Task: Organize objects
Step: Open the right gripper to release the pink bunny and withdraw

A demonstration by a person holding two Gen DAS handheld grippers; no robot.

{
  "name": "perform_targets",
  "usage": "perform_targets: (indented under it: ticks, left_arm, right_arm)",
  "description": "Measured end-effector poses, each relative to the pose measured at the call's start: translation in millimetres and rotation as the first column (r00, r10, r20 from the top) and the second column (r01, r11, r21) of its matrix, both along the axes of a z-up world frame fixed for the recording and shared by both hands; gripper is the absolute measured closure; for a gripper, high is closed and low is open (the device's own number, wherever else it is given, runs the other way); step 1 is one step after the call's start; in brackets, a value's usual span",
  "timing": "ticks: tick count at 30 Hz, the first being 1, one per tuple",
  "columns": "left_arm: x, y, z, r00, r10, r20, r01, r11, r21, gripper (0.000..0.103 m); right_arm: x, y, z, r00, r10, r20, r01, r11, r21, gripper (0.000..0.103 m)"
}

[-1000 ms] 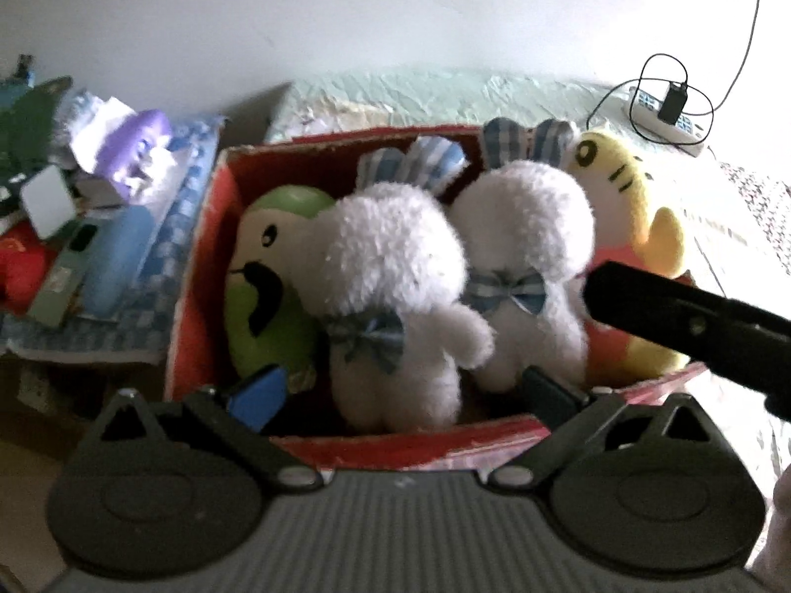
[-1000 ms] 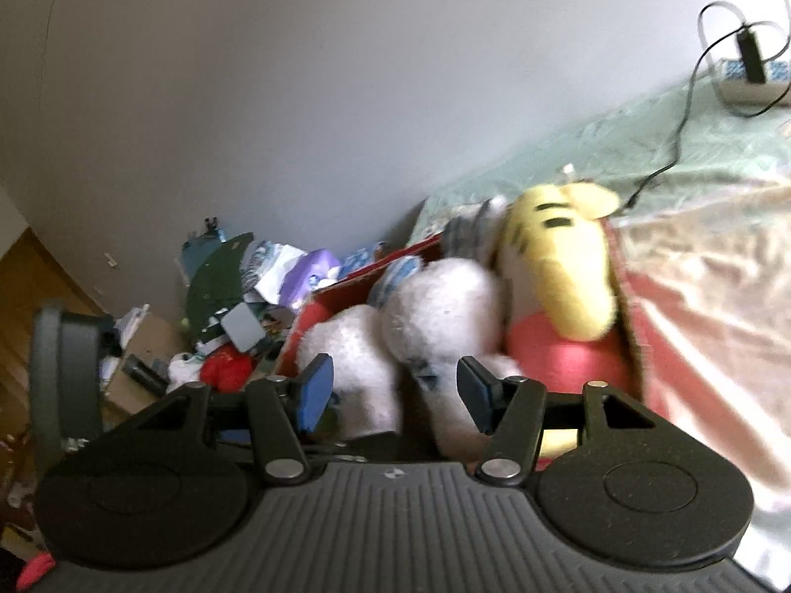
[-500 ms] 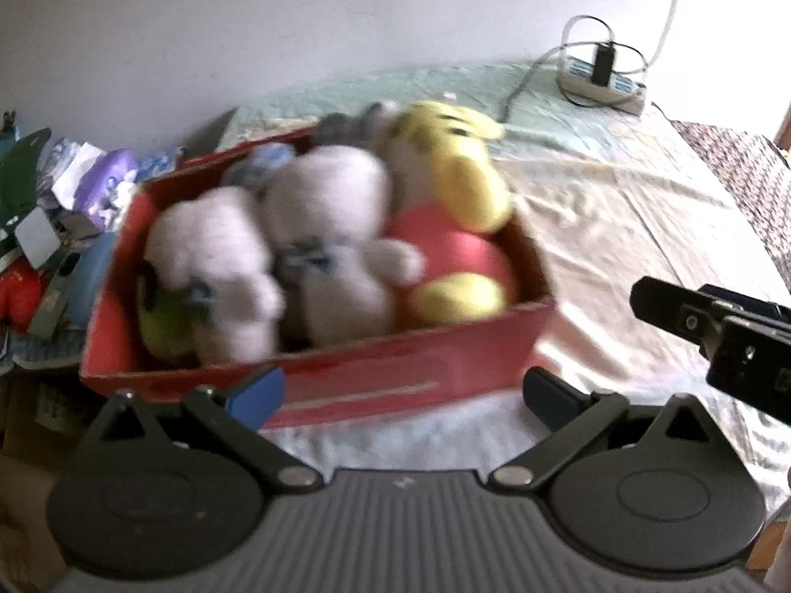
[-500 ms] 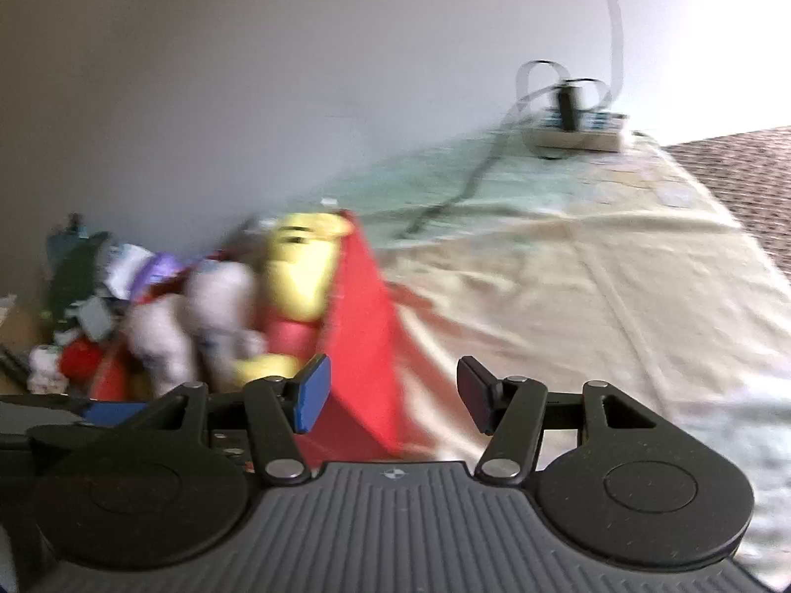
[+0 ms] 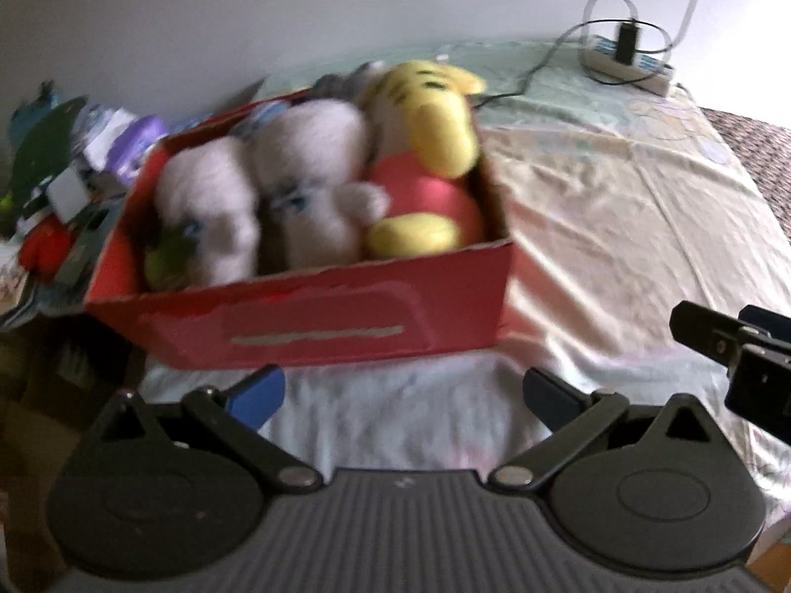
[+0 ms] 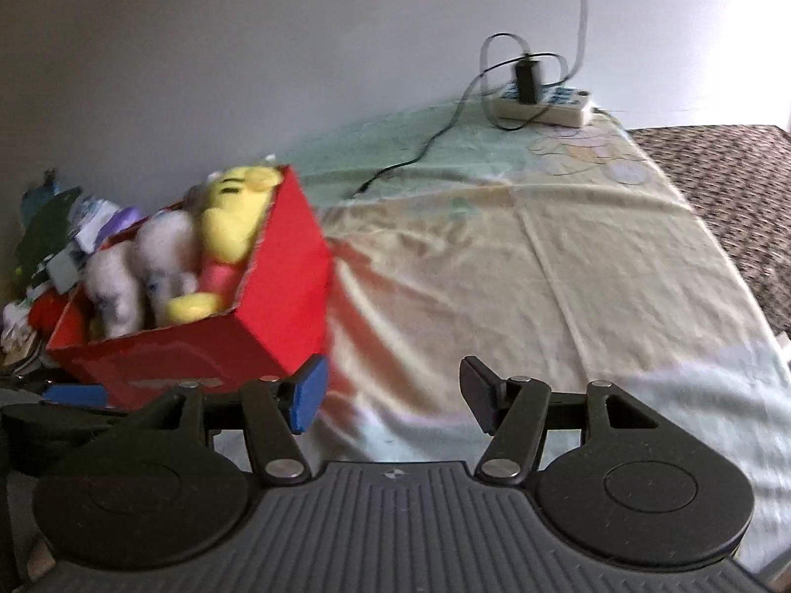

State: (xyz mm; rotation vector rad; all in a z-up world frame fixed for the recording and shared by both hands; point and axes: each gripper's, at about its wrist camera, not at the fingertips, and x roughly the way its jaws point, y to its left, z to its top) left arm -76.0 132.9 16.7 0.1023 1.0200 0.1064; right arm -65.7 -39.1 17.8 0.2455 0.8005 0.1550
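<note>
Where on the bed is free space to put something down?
The sheet lies bare between the red box and the power strip, and on to the brown woven edge. Only the black cable crosses the far part. The box is full of plush toys; beyond it is clutter.

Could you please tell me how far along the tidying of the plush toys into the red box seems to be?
Looks mostly done: the yellow plush, two white plush rabbits and a green plush sit inside the red box. Nothing is in hand; the left gripper and right gripper are open and empty. No loose toy lies on the bedsheet, so little appears left.
</note>
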Motion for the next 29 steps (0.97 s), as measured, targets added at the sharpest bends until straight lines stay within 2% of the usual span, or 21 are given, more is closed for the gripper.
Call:
perform_targets:
  ticks: [4, 9, 16, 21, 24, 26, 29]
  left_arm:
    - [-7.4, 25.9, 7.7, 0.998, 0.064, 0.017, -0.064, 0.998, 0.003, 0.000]
    - [-6.3, 60.1, 16.8, 0.996, 0.084, 0.041, -0.084, 0.996, -0.003, 0.000]
    - [6.4, 108.0, 25.8, 0.994, 0.081, 0.073, -0.080, 0.997, -0.020, 0.001]
    - [21.6, 129.9, 25.8, 0.996, 0.045, 0.080, -0.041, 0.998, -0.041, 0.001]
    - [29.8, 137.4, 26.0, 0.996, 0.015, 0.086, -0.010, 0.999, -0.054, 0.005]
    - [36.3, 141.2, 26.0, 0.995, 0.002, 0.097, 0.003, 0.999, -0.051, 0.014]
    - [46.0, 144.9, 25.9, 0.994, -0.012, 0.112, 0.017, 0.999, -0.042, 0.017]
  right_arm:
    - [5.4, 29.9, 9.5, 0.997, 0.076, 0.010, -0.076, 0.997, 0.013, 0.041]
    - [16.4, 67.9, 21.9, 0.995, 0.102, 0.020, -0.103, 0.995, 0.014, 0.040]
    - [33.2, 110.5, 33.4, 0.993, 0.103, 0.053, -0.101, 0.994, -0.042, 0.039]
    - [45.1, 126.2, 31.8, 0.997, 0.067, 0.040, -0.065, 0.997, -0.051, 0.039]
    - [48.3, 132.7, 33.3, 0.998, 0.045, 0.044, -0.042, 0.997, -0.057, 0.039]
    - [50.9, 135.0, 34.3, 0.999, 0.024, 0.045, -0.022, 0.998, -0.060, 0.039]
    - [55.3, 136.0, 35.1, 0.999, -0.004, 0.049, 0.007, 0.998, -0.059, 0.039]
